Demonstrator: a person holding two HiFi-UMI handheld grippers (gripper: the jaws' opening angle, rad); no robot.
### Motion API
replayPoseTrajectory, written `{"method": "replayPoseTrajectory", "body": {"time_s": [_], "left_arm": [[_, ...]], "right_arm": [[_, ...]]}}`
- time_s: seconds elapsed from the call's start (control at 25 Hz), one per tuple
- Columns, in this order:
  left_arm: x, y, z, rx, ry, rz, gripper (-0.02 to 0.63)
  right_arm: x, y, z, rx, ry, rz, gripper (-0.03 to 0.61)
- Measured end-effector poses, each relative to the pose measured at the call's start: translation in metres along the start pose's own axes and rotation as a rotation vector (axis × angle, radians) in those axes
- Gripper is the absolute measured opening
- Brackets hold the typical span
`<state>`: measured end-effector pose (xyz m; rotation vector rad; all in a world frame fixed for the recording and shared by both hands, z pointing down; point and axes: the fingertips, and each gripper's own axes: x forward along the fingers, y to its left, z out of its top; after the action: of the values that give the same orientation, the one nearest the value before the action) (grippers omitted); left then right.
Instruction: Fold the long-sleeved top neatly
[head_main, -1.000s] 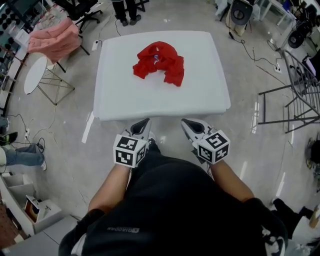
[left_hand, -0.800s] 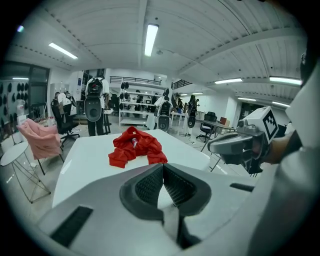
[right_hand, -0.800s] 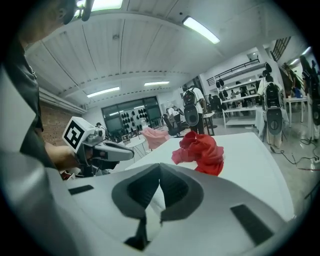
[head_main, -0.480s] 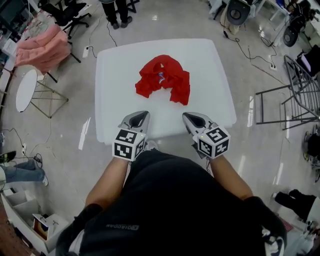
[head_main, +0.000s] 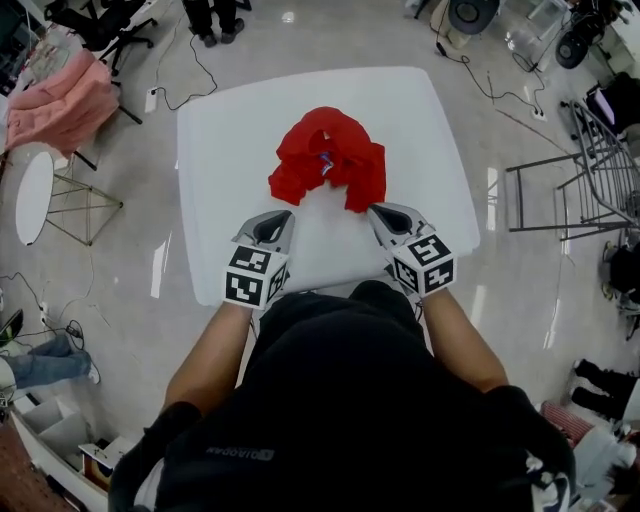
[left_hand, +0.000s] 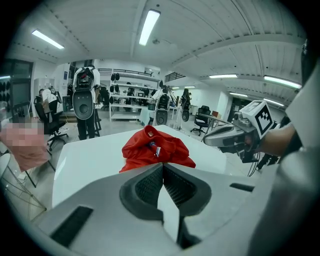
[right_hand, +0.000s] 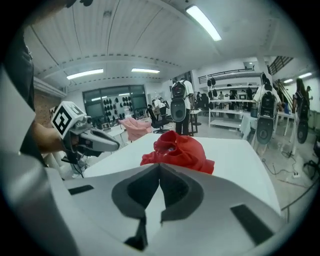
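left tool clenched, empty | right tool clenched, empty | red top crumpled on table, sleeves indistinguishable

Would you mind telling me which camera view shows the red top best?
The head view: it shows the whole red top from above, crumpled on the white table. Both gripper views see it low and side-on, so only its near face shows.

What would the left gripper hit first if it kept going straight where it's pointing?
Probably the crumpled red top, lying just ahead of the left gripper; since it tilts downward, it might touch the white table first.
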<state>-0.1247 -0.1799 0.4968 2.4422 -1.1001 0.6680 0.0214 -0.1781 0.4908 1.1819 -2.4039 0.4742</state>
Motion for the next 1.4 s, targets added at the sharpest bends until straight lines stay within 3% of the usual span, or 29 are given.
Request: {"method": "replayPoseTrajectory", "body": {"time_s": [0.24,0.36,0.72,0.88,1.12,1.4], "left_arm": [[0.007,0.011,0.005,-0.062,0.002,0.078,0.003],[0.008,0.007,0.005,-0.112,-0.004,0.123,0.003],[0.001,0.003,-0.005,-0.181,-0.009,0.234,0.003],[-0.006,0.007,-0.006,-0.203,-0.013,0.271,0.003],[-0.009,0.011,-0.011,-0.198,0.002,0.300,0.003],[-0.004,0.027,0.014,-0.148,-0.033,0.317,0.003]], "right_arm": [[0.027,-0.034,0.002,-0.185,0.093,-0.011,0.006],[0.041,-0.045,-0.001,-0.239,0.119,0.026,0.011],[0.082,-0.058,-0.003,-0.379,0.182,0.092,0.101],[0.094,-0.064,-0.006,-0.469,0.218,0.091,0.099],[0.084,-0.066,0.014,-0.468,0.131,0.103,0.038],[0.038,-0.081,0.093,-0.357,-0.078,0.056,0.035]]}}
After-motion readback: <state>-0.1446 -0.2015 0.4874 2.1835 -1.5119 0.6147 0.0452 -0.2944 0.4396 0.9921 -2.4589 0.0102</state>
